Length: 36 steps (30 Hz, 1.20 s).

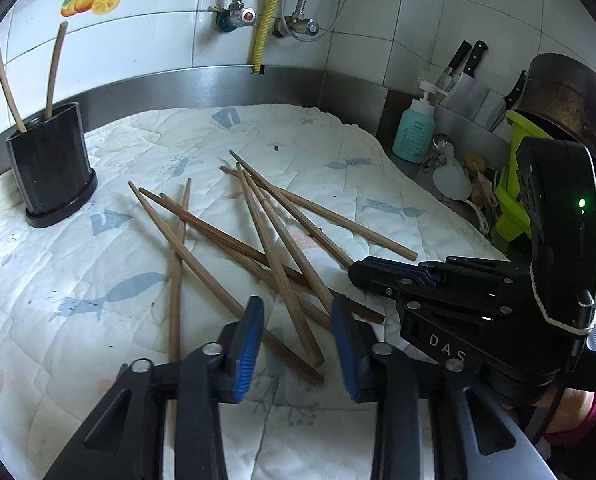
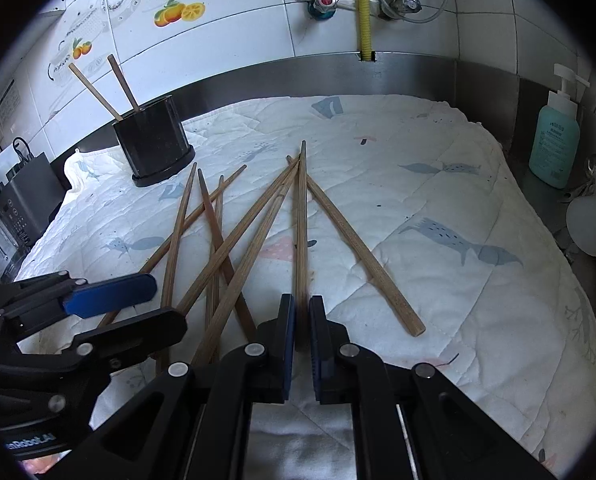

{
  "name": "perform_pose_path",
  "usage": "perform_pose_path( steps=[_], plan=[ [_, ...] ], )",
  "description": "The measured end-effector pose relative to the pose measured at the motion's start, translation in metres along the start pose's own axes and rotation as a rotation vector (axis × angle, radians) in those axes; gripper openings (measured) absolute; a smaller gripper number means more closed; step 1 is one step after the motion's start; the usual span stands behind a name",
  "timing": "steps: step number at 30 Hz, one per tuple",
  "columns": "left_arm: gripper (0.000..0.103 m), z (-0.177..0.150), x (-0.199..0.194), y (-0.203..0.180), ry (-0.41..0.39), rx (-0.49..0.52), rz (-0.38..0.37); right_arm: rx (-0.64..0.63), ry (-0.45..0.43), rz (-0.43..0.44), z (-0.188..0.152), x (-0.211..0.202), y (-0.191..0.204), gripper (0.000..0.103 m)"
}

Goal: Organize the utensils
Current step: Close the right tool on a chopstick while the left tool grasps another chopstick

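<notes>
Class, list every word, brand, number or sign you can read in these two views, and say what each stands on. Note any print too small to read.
"DAS": white letters on the black body of the right gripper, seen from the left wrist.
"...aRobot.AI": white print, its start cut off, on the black body of the left gripper, seen from the right wrist.
Teal pump soap bottle: label print too small to read.
Black appliance panel: markings too blurred to read.
</notes>
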<state>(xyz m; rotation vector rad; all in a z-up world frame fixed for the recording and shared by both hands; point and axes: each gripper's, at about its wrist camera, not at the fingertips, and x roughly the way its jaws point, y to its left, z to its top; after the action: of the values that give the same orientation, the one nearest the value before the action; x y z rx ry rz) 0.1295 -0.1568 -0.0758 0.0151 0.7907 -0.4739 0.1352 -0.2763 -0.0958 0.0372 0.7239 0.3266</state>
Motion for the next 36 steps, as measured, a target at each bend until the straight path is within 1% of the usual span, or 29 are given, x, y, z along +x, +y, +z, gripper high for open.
perform_pose_path(
  steps=[1,3,7,12,14,18,20,23,25,27,36],
  plan=[
    [0.028,0.001,0.002,0.000,0.000,-0.005,-0.009,0.001,0.000,0.002,0.000,0.000,0.000,0.010],
    [0.027,0.002,0.004,0.000,-0.002,-0.008,-0.010,0.003,-0.001,0.005,0.000,0.000,-0.001,0.010],
    [0.027,0.003,0.012,0.002,0.037,-0.019,0.002,0.004,-0.001,0.007,0.000,0.000,-0.002,0.010],
    [0.027,0.003,0.018,0.003,0.060,-0.028,-0.009,0.009,-0.001,0.009,-0.001,0.001,-0.001,0.010],
    [0.025,0.004,0.022,0.002,0.071,-0.028,-0.005,0.009,0.000,0.010,-0.001,0.001,-0.001,0.010],
    [0.018,0.005,0.026,0.001,0.081,-0.031,-0.006,0.012,0.003,0.014,-0.001,0.002,-0.001,0.010],
    [0.017,0.006,0.027,0.001,0.083,-0.034,0.002,0.011,0.005,0.018,0.000,0.003,-0.001,0.010],
    [0.013,0.006,0.025,0.001,0.079,-0.033,0.031,0.012,0.006,0.020,0.000,0.004,-0.002,0.010],
    [0.009,0.006,0.023,0.003,0.077,-0.034,0.047,0.005,0.003,0.016,-0.001,0.004,0.000,0.010],
    [0.007,0.005,0.019,0.005,0.067,-0.036,0.060,0.000,0.000,0.011,-0.001,0.003,0.000,0.010],
    [0.007,0.016,-0.017,0.013,-0.032,-0.019,0.126,0.006,-0.047,-0.001,0.004,-0.012,0.000,0.010]
  ],
)
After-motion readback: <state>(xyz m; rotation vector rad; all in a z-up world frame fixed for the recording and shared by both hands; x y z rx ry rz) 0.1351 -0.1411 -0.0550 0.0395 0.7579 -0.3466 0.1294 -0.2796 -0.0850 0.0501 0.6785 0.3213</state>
